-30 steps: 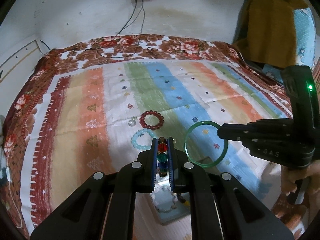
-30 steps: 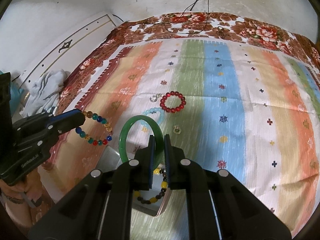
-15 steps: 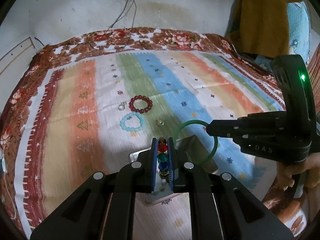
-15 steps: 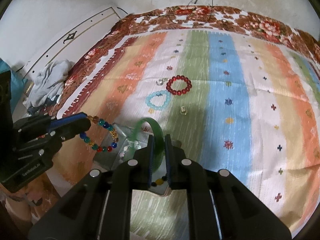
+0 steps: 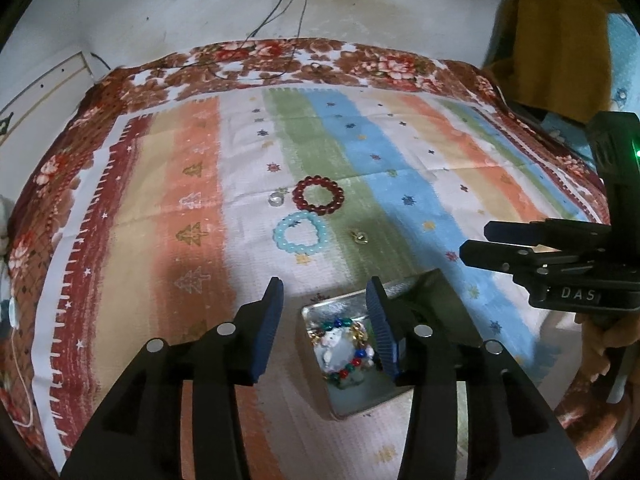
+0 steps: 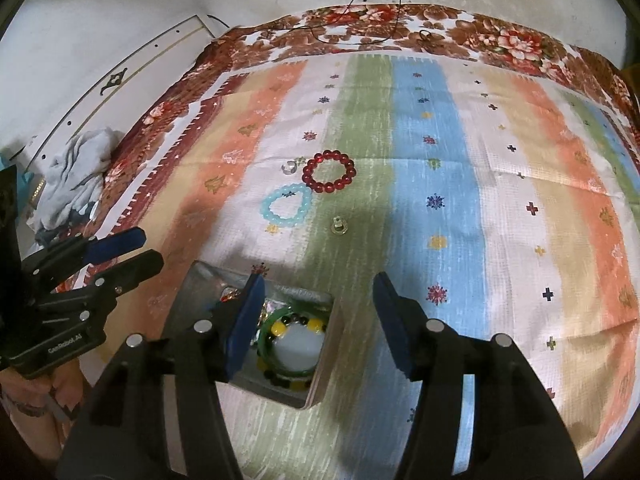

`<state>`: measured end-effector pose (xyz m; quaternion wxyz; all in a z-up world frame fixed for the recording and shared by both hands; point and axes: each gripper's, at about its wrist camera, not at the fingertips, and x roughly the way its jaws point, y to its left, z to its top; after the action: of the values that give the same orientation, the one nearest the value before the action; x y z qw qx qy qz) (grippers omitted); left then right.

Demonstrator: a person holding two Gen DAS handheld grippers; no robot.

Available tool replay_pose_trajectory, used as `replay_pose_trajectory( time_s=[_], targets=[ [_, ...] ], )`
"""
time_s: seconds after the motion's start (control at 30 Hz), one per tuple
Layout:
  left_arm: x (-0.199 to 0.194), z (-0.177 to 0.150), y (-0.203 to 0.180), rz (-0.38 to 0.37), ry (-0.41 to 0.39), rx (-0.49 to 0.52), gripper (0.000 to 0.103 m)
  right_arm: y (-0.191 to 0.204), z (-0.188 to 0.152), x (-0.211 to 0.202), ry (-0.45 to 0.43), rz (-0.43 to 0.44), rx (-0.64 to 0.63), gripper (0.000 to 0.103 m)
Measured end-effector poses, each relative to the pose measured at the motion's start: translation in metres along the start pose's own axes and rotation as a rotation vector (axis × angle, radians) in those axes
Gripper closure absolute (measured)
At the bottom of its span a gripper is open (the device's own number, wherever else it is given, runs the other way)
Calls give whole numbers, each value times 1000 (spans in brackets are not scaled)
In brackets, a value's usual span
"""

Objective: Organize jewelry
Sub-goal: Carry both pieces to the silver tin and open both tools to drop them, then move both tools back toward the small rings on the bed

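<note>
A metal box (image 5: 352, 404) (image 6: 316, 380) lies open on the striped bedspread, holding the multicoloured bead bracelet (image 5: 352, 360), a green bangle (image 6: 288, 368) and a yellow-and-black bead bracelet (image 6: 298, 324). My left gripper (image 5: 324, 320) is open and empty just above the box; it also shows in the right wrist view (image 6: 136, 252). My right gripper (image 6: 320, 316) is open and empty over the box; it also shows in the left wrist view (image 5: 476, 240). A red bead bracelet (image 5: 318, 196) (image 6: 329, 177), a light blue bead bracelet (image 5: 299, 233) (image 6: 285, 205) and two small rings (image 5: 276, 198) (image 5: 360, 236) lie beyond the box.
The bed's far edge meets a white wall with hanging cables (image 5: 280, 12). A mustard cloth (image 5: 560, 32) hangs at the right. A grey cloth heap (image 6: 76, 176) lies off the bed's left side.
Both grippers opened. The left let go of the multicoloured bead bracelet and the right let go of the green bangle; both now lie in the box.
</note>
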<state>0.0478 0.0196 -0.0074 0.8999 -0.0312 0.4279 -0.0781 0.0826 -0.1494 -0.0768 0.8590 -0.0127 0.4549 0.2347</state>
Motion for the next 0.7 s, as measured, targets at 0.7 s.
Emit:
replay_pose_trajectory(
  time_s=[0.7],
  targets=[
    [50, 31, 21, 57, 78, 0, 51, -13, 36, 28, 13, -28, 27, 41]
  ],
)
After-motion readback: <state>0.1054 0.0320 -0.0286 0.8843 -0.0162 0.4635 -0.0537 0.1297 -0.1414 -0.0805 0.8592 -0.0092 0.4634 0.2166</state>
